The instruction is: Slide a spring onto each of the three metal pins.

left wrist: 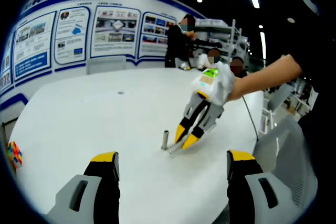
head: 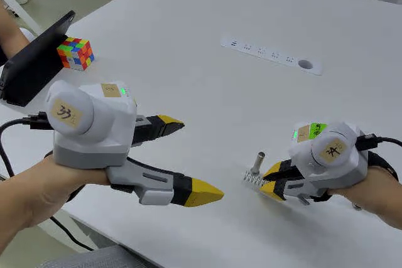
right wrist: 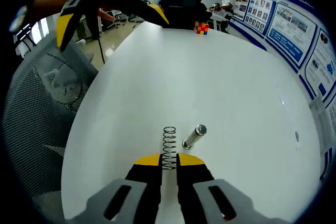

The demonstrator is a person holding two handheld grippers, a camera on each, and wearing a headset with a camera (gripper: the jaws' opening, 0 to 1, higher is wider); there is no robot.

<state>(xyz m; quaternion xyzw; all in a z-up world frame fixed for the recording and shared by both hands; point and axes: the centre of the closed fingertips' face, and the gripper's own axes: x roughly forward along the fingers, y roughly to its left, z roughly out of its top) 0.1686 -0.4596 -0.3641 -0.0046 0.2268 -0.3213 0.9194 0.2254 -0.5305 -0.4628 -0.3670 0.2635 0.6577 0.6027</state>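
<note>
One spring (right wrist: 169, 148), a thin bright wire coil, flat on the white counter (head: 188, 42) at lower centre of the right gripper view, near end clamped in the right claw (right wrist: 169, 160); one metal pin (right wrist: 194, 136), short, silvery, round-capped, upright just right of the coil; left claw (head: 198, 159) spread wide at lower left of the head view; one colourful cube (head: 75, 53) at upper left.

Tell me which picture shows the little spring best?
The right gripper view. The spring sits close up there, coils clear, its near end pinched in the right claw, beside the metal pin. The head view shows it small at the claw tips; the left gripper view shows it tiny and far.
</note>
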